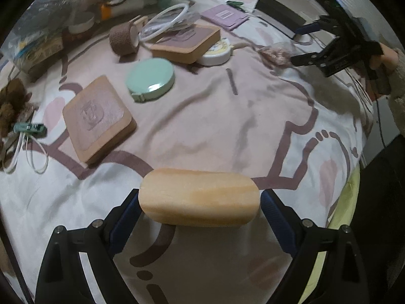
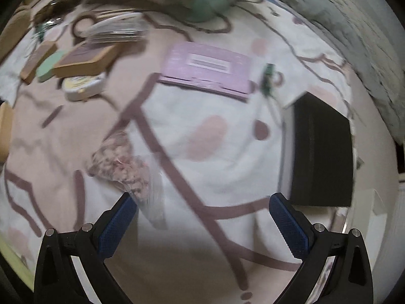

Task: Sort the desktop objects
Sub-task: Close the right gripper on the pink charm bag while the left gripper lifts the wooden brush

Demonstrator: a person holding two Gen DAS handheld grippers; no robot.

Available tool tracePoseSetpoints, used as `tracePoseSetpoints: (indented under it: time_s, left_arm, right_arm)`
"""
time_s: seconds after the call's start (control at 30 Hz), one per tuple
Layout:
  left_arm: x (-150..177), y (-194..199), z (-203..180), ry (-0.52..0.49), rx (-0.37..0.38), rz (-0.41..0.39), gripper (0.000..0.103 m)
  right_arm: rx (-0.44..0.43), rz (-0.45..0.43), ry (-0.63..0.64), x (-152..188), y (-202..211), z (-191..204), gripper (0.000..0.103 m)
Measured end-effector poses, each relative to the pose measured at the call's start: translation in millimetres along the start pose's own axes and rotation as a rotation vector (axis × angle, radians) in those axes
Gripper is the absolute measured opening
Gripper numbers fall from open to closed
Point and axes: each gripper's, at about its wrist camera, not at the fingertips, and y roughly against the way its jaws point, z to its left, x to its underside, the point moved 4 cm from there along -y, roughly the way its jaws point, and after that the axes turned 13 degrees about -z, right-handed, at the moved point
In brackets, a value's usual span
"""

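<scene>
A rounded light wooden block (image 1: 200, 202) hangs above the patterned bedsheet (image 1: 227, 131), and my left gripper (image 1: 198, 197) is shut on it, a blue pad at each end. In the left wrist view my right gripper (image 1: 296, 45) hovers at the far right, held by a hand (image 1: 387, 58). Its own view is blurred, but there the right gripper (image 2: 202, 202) stands open with nothing between the fingers. A clear bag of pinkish bits (image 2: 119, 162) lies just beside its left finger.
On the sheet lie two square wooden coasters (image 1: 97, 117) (image 1: 186, 41), a green round compact (image 1: 152, 78), a white round tin (image 1: 216, 50), a brown tape roll (image 1: 124, 39), a white cable (image 1: 167, 17), a purple box (image 2: 207, 68) and a black box (image 2: 321, 152).
</scene>
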Motion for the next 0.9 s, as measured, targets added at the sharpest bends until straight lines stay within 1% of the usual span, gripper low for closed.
tracePoseSetpoints:
  time_s: [0.03, 0.1, 0.13, 0.2, 0.23, 0.33, 0.5, 0.6, 0.7, 0.73, 0.8, 0.83, 0.9]
  left_arm:
    - [1.1, -1.4, 0.6, 0.009, -0.005, 0.009, 0.094]
    - [1.7, -4.1, 0.3, 0.011, -0.017, 0.013, 0.094]
    - [1.4, -4.5, -0.4, 0.004, -0.024, 0.01, 0.094]
    - [1.0, -4.2, -2.3, -0.009, -0.034, 0.003, 0.094]
    - [0.9, -3.9, -3.1, -0.012, -0.036, 0.001, 0.094]
    - [1.5, -4.4, -5.5, -0.026, -0.055, -0.001, 0.094]
    - [4.2, -7.0, -11.6, -0.07, -0.094, 0.001, 0.094]
    - [4.9, -7.8, -13.1, -0.083, -0.108, -0.006, 0.093]
    - [4.1, -7.0, -11.8, -0.078, -0.129, -0.035, 0.092]
    - [4.3, -6.9, -11.2, -0.071, -0.132, -0.047, 0.092]
    - [6.3, -8.2, -10.5, -0.057, -0.135, -0.06, 0.092]
    - [7.1, -8.7, -10.5, -0.052, -0.136, -0.064, 0.091]
    - [8.5, -8.8, -10.8, -0.049, -0.137, -0.078, 0.091]
  right_arm:
    - [-0.006, -0.004, -0.007, -0.2, 1.7, -1.4, 0.103]
    - [-0.048, -0.02, -0.017, -4.0, 4.4, 6.7, 0.103]
    - [-0.102, -0.032, -0.029, -6.4, 10.0, 9.6, 0.103]
    - [-0.171, -0.038, -0.05, -7.0, 12.6, 19.3, 0.103]
    - [-0.184, -0.035, -0.053, -9.5, 10.9, 27.8, 0.103]
    - [-0.225, -0.017, -0.074, -12.3, 5.9, 42.4, 0.103]
    - [-0.263, 0.071, -0.248, -13.3, -15.3, 50.8, 0.103]
    - [-0.248, 0.089, -0.352, -13.8, -21.7, 49.4, 0.103]
    - [-0.235, 0.056, -0.484, -16.5, -20.3, 41.2, 0.103]
    - [-0.219, 0.037, -0.552, -15.3, -20.0, 36.9, 0.103]
    - [-0.17, 0.009, -0.626, -11.1, -21.2, 32.9, 0.103]
    - [-0.145, -0.002, -0.643, -8.4, -22.6, 34.7, 0.103]
    - [-0.104, -0.021, -0.613, -8.5, -23.2, 42.0, 0.103]
